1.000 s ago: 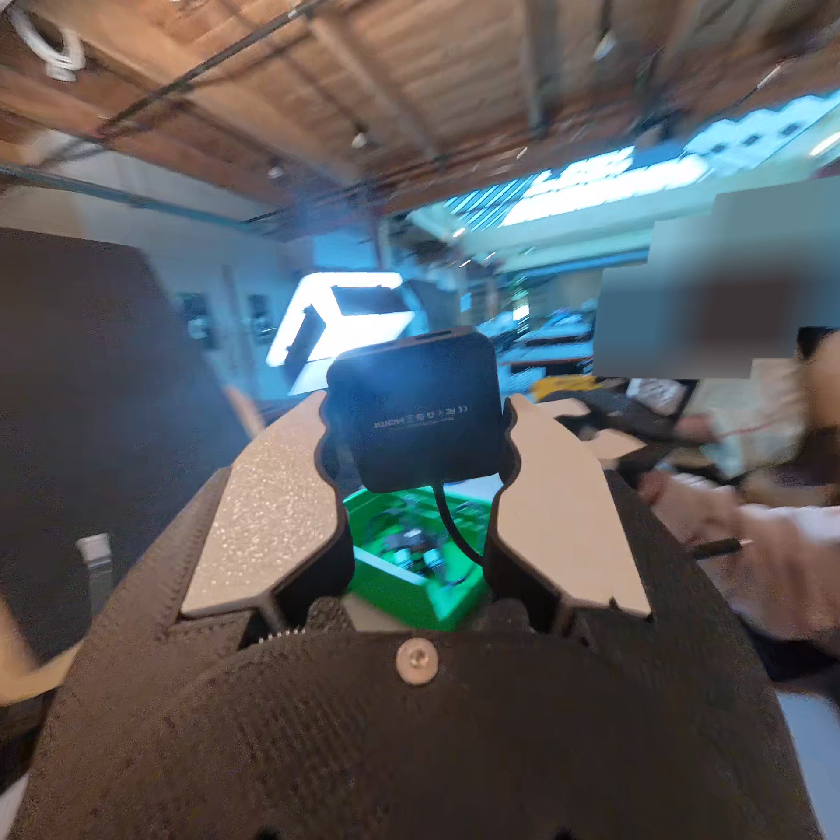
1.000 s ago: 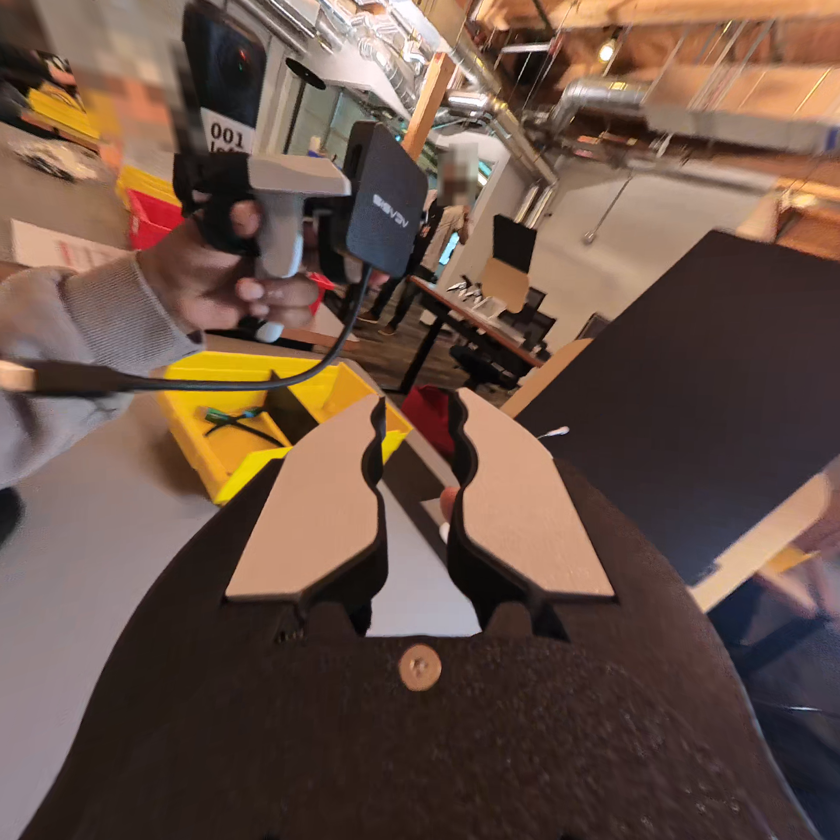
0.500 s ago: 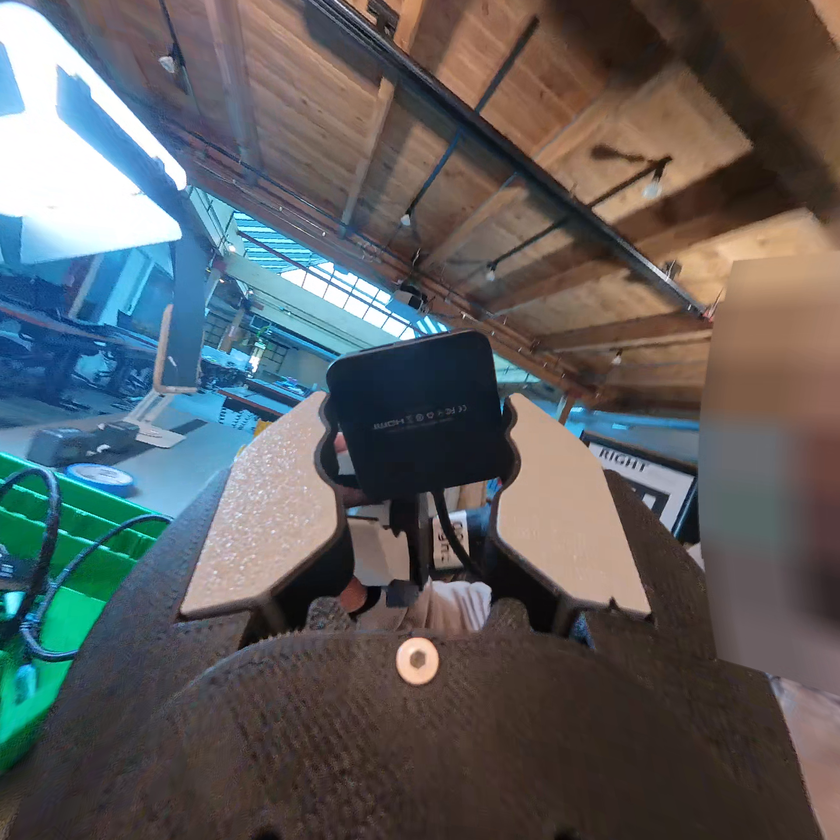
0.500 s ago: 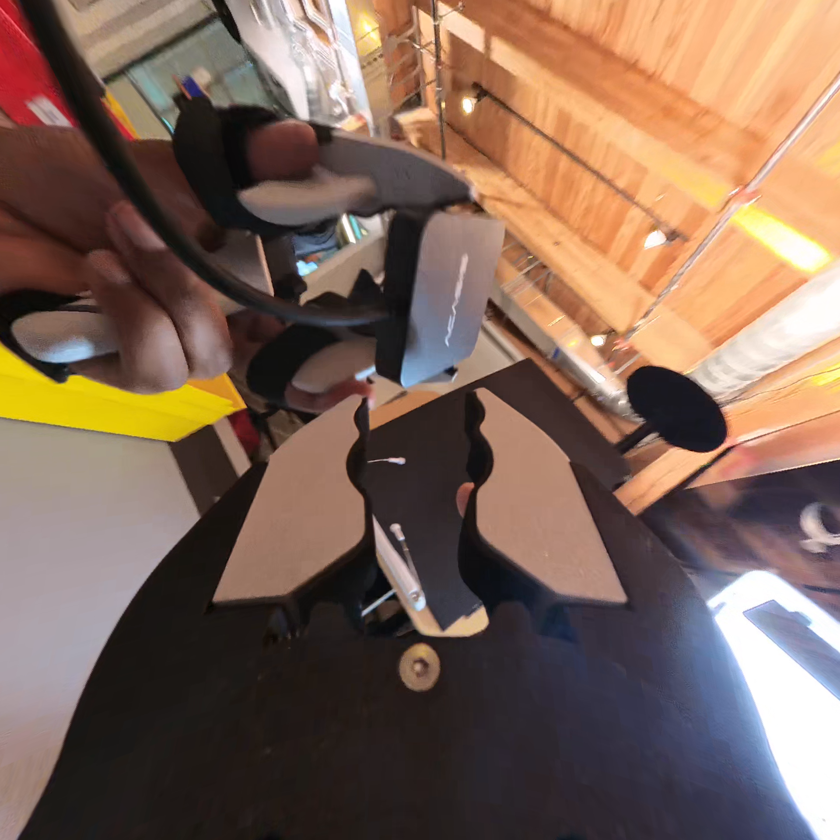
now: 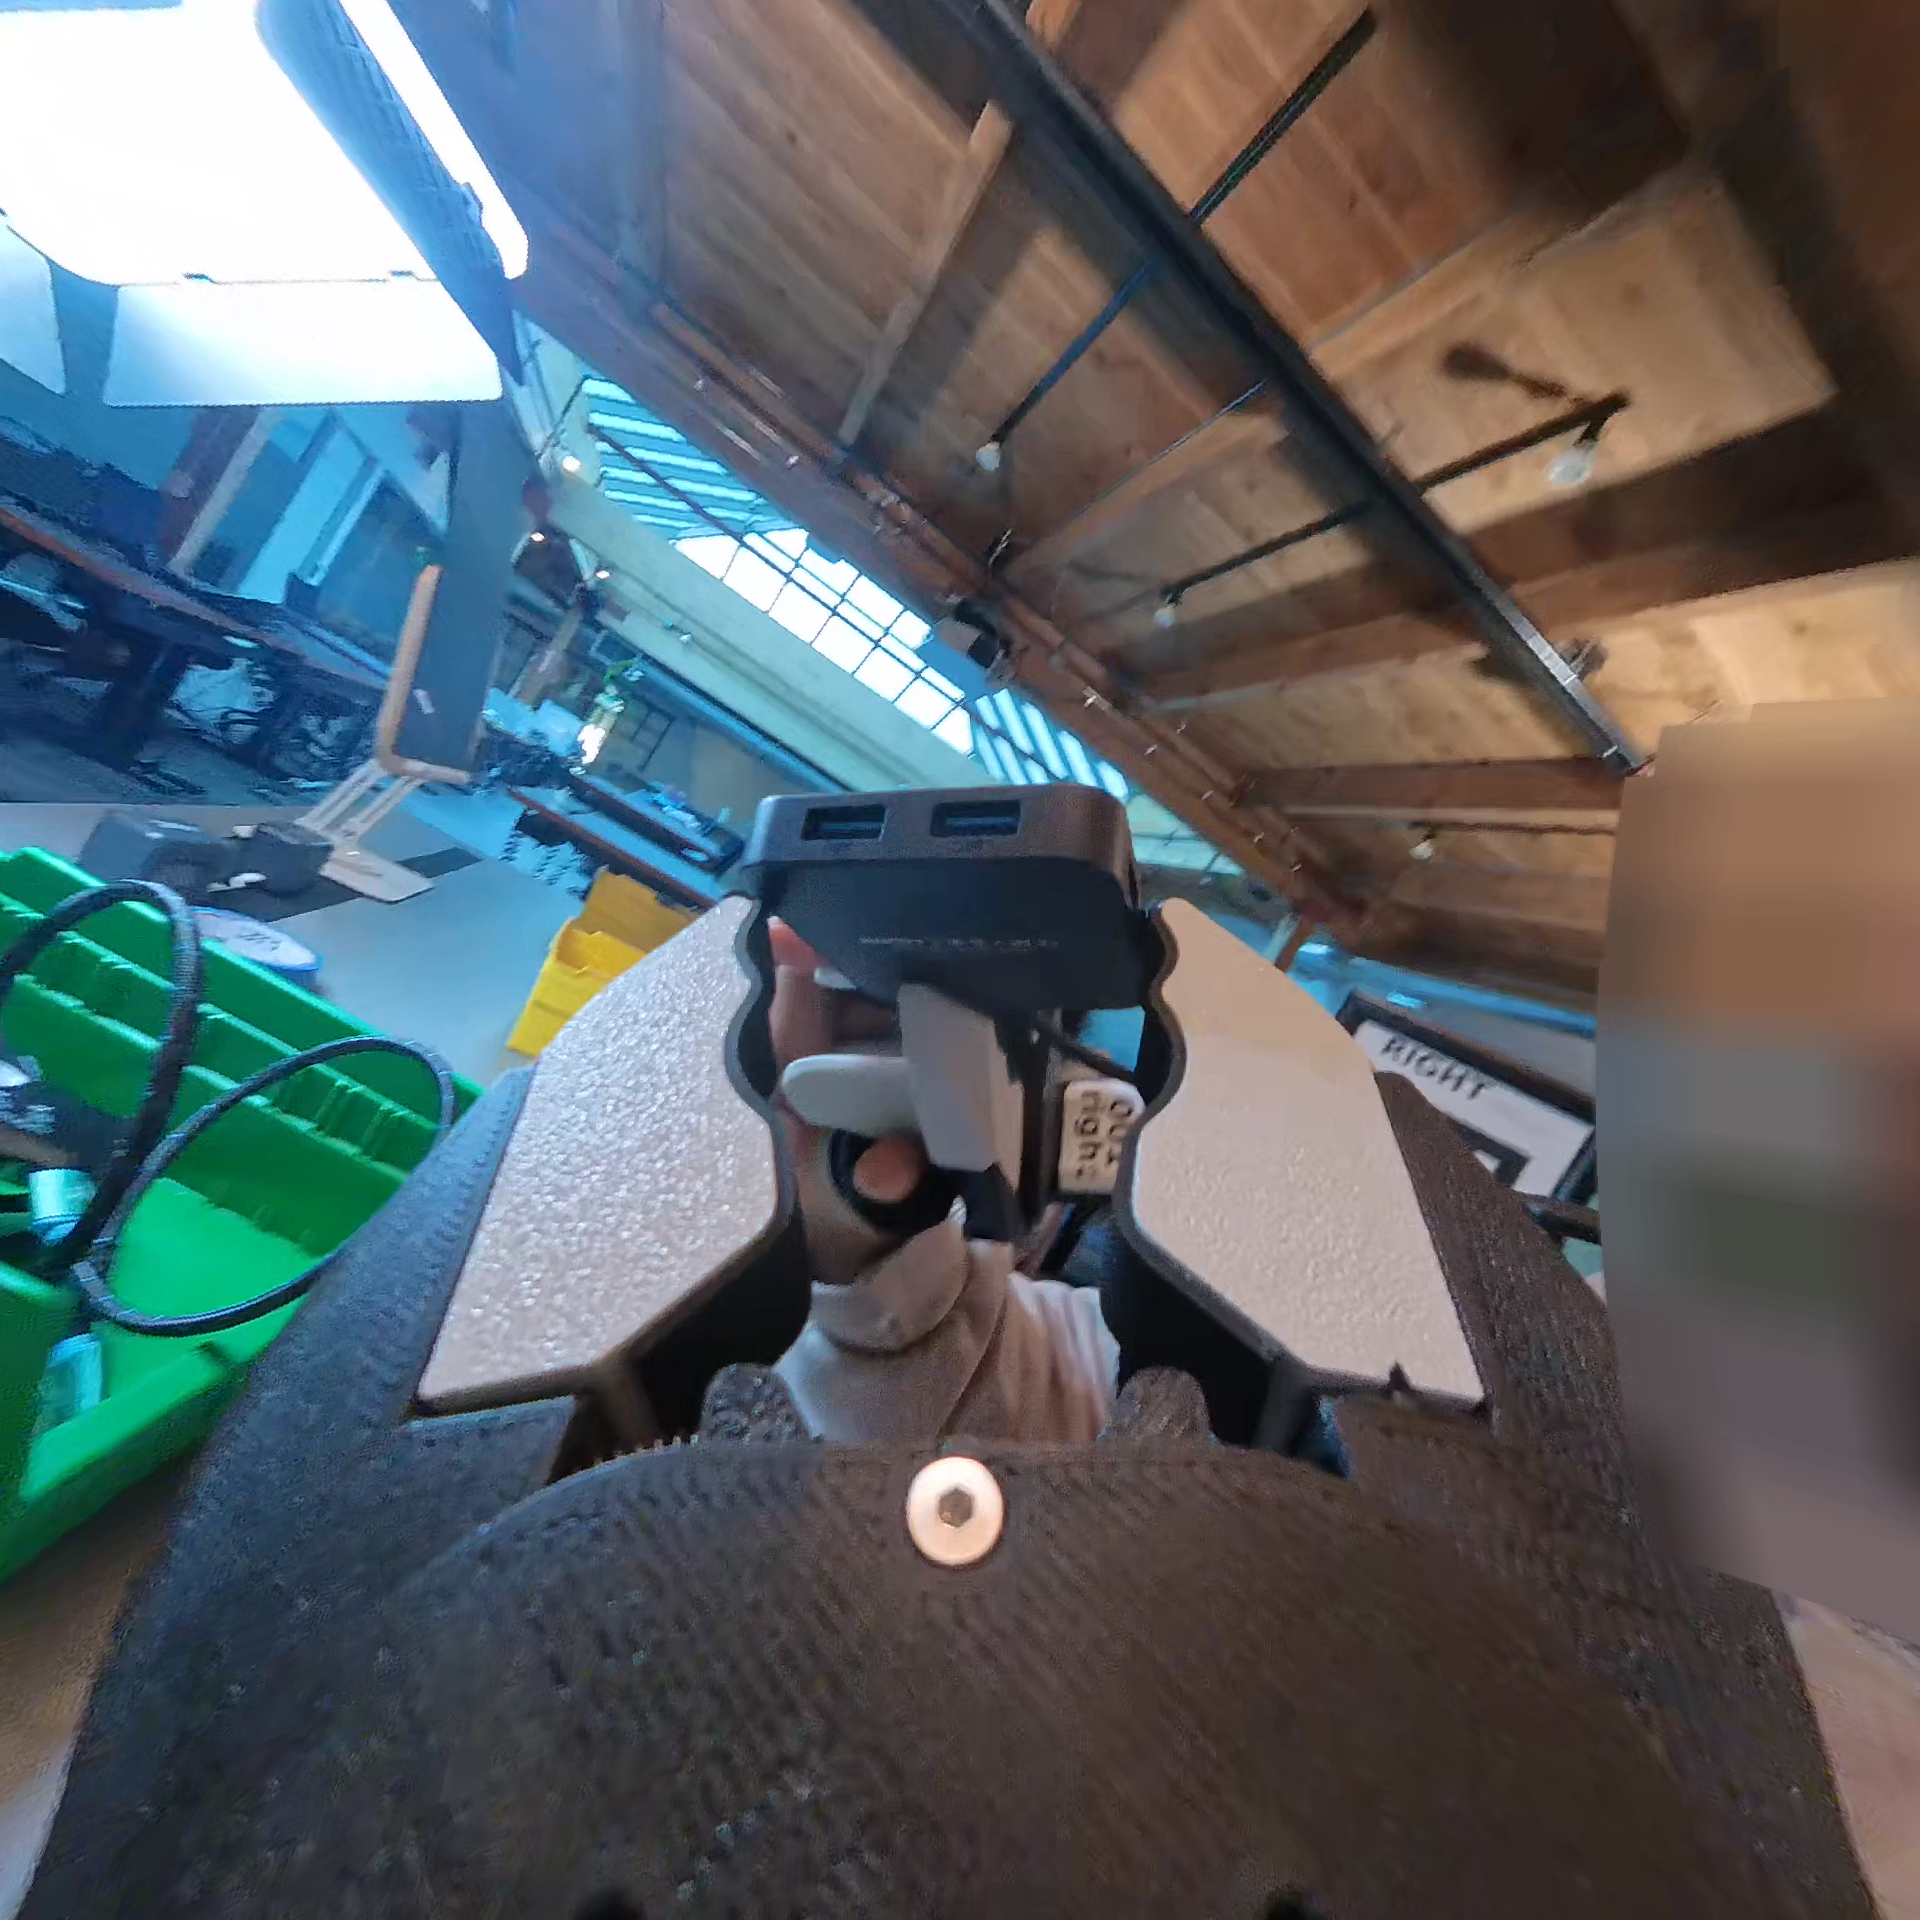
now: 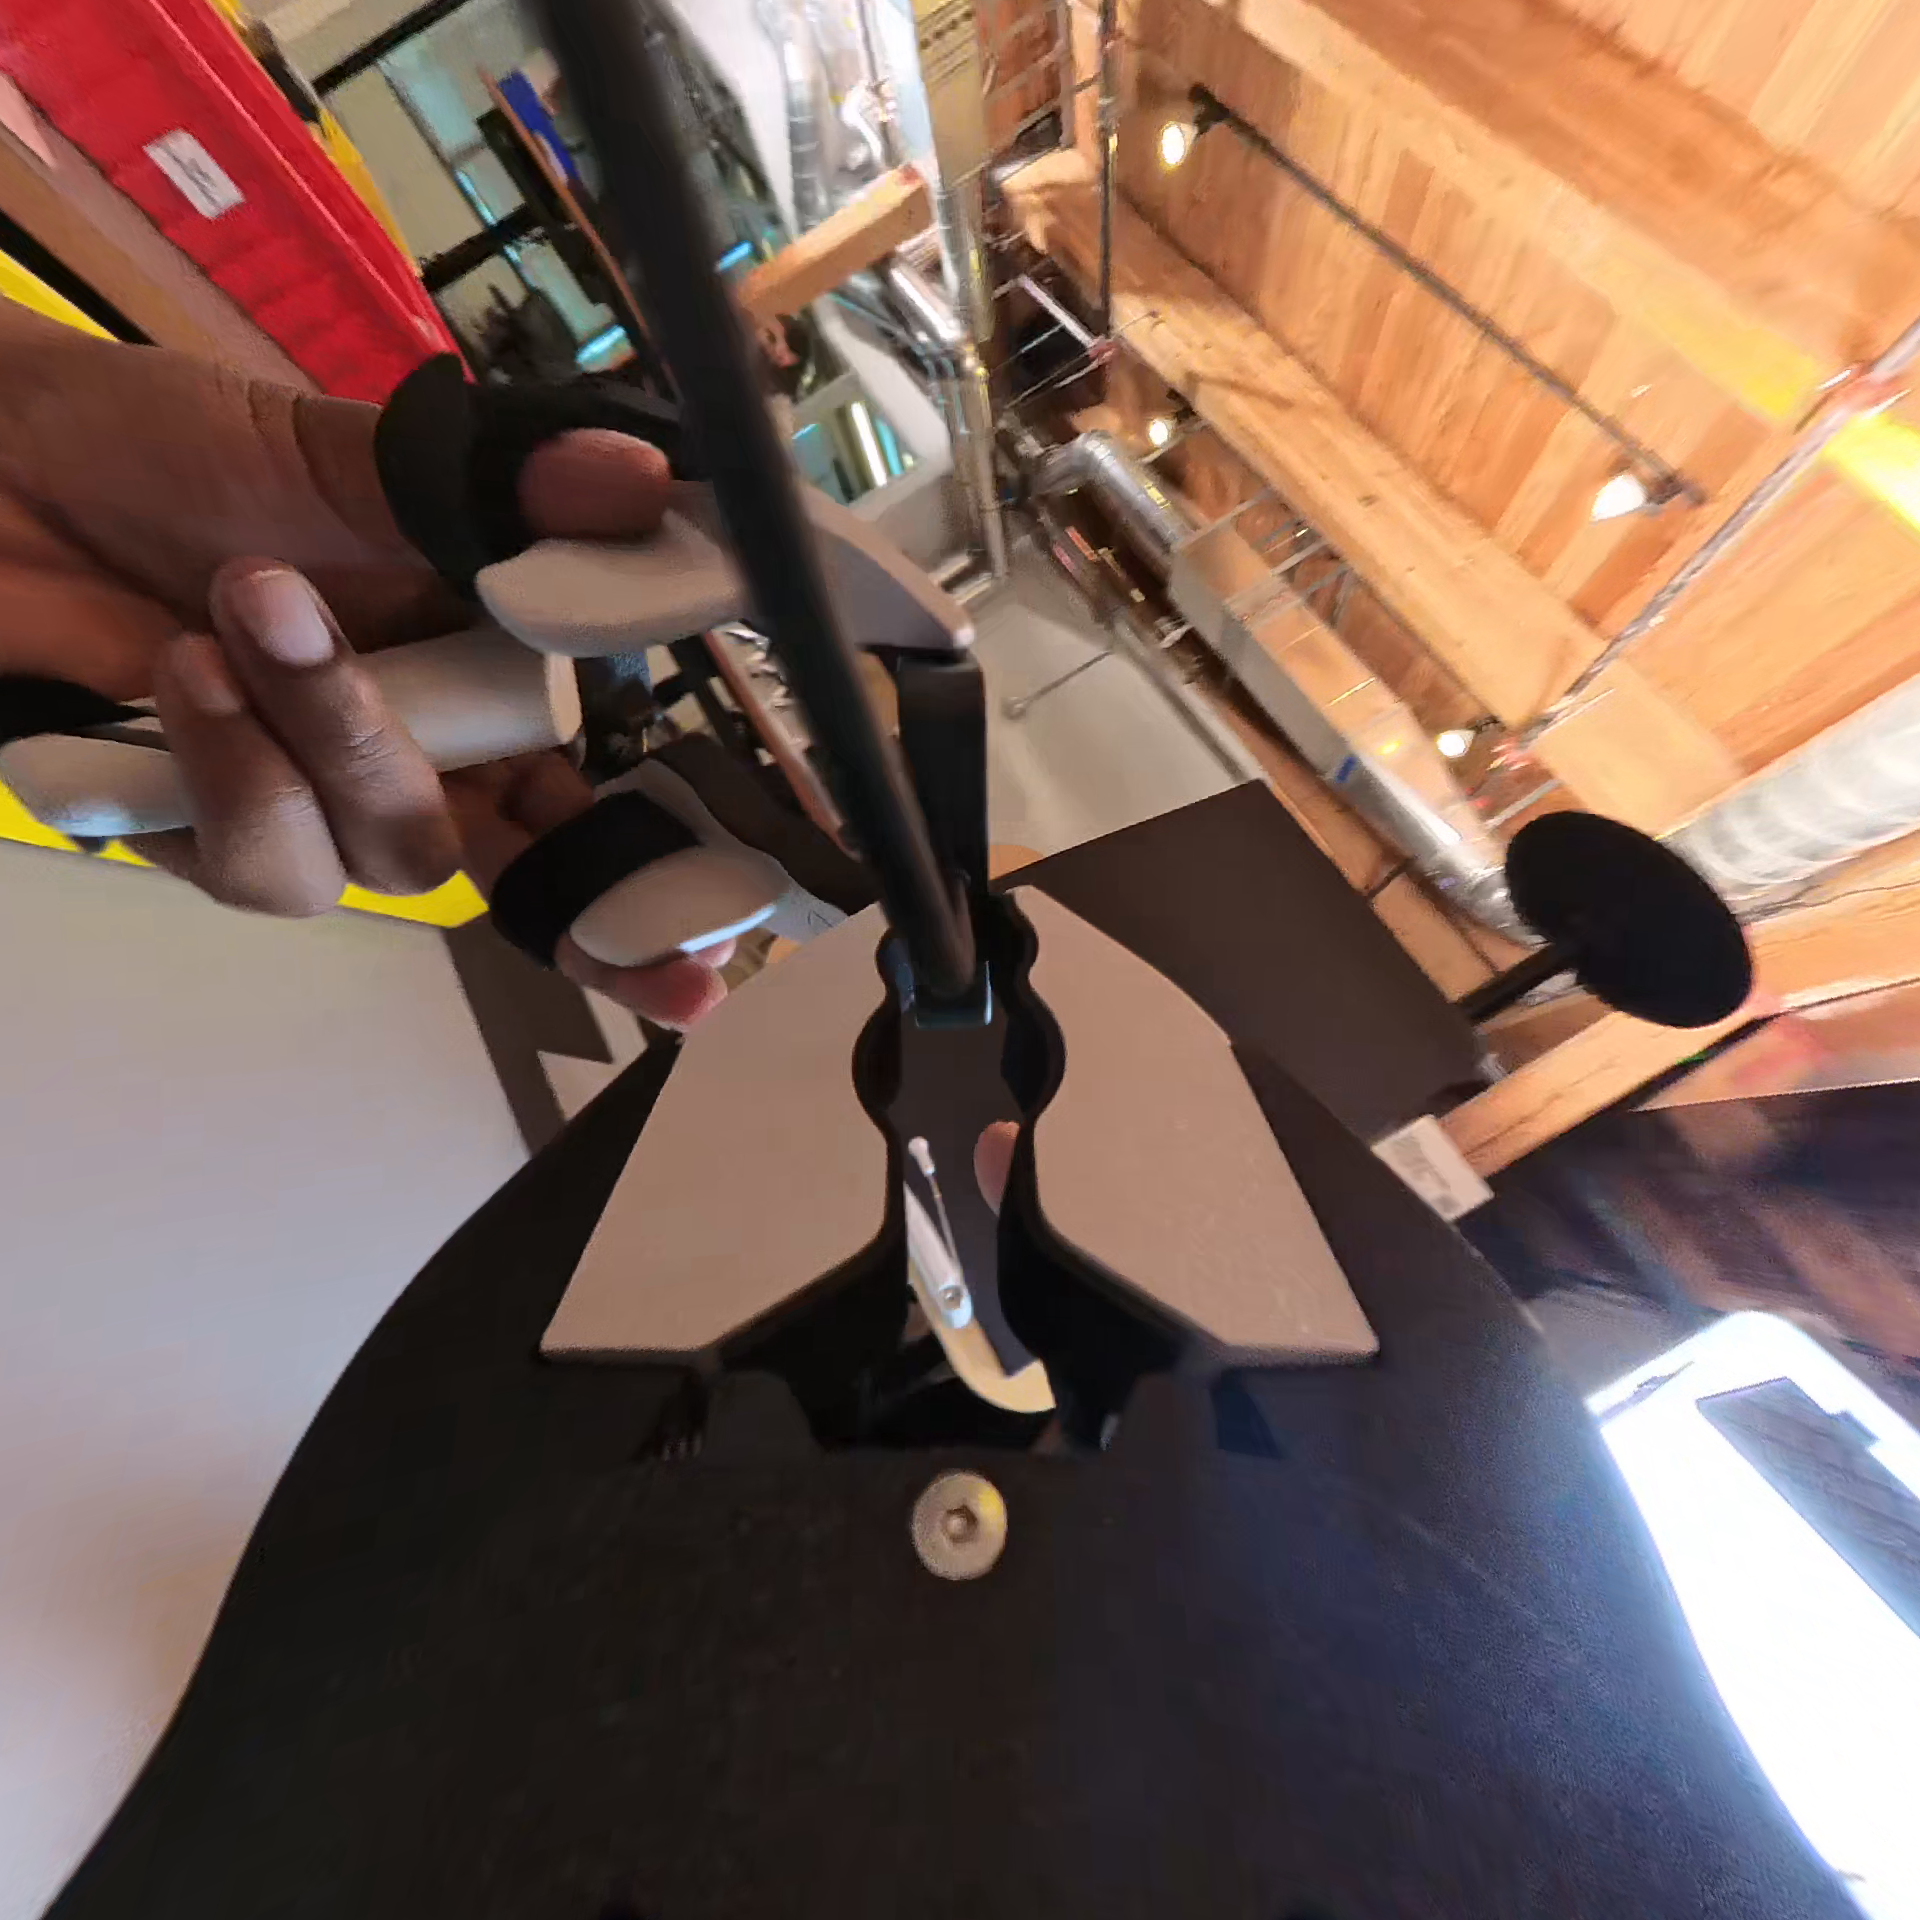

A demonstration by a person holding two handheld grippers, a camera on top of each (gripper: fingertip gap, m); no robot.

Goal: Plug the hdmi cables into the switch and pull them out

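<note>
Meanwhile, green bin (image 5: 260, 1122) holds black cables (image 5: 177, 1049); left gripper (image 5: 951, 935) clamps switch (image 5: 945, 894)

Workshop: parts bins (image 5: 208, 1091), exposed ductwork (image 6: 1195, 499).

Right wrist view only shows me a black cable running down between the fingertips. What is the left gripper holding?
Observer: The left gripper is shut on the black switch, pinching its two sides.
Operator: Is anything plugged into its far edge?
Observer: No, both blue ports there are empty.
Operator: Where are the loose cables?
Observer: Some black cables lie in a green bin off to that gripper's left.
</note>
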